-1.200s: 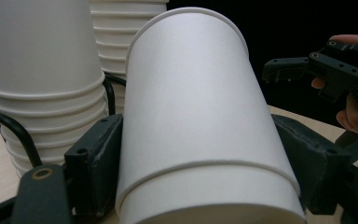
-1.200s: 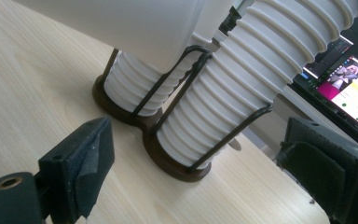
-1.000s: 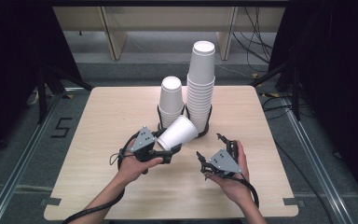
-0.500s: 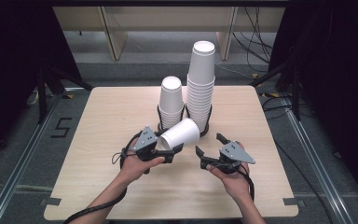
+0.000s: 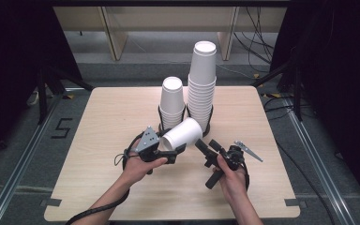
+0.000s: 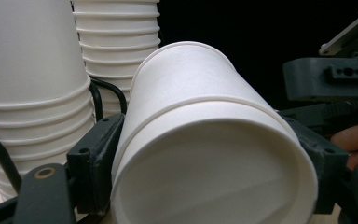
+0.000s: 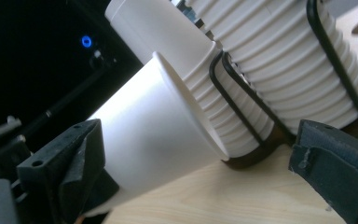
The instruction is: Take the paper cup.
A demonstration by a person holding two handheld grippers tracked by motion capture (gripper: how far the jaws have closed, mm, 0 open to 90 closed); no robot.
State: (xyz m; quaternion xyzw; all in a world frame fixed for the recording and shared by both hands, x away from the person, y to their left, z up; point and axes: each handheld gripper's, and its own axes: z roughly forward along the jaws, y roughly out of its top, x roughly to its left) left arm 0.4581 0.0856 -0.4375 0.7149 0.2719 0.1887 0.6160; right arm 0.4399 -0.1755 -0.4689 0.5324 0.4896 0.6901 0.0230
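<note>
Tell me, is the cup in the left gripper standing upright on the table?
No, the cup lies tipped on its side, clamped in the left gripper above the table.

The white paper cup looks smooth and matt; the pale wooden table shows fine grain; black wire holders look glossy.

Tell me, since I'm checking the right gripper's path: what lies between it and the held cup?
Nothing: in the high view, only bare table separates the right gripper from the cup clamped in the left gripper. The right gripper view shows its fingers open toward the cup.
</note>
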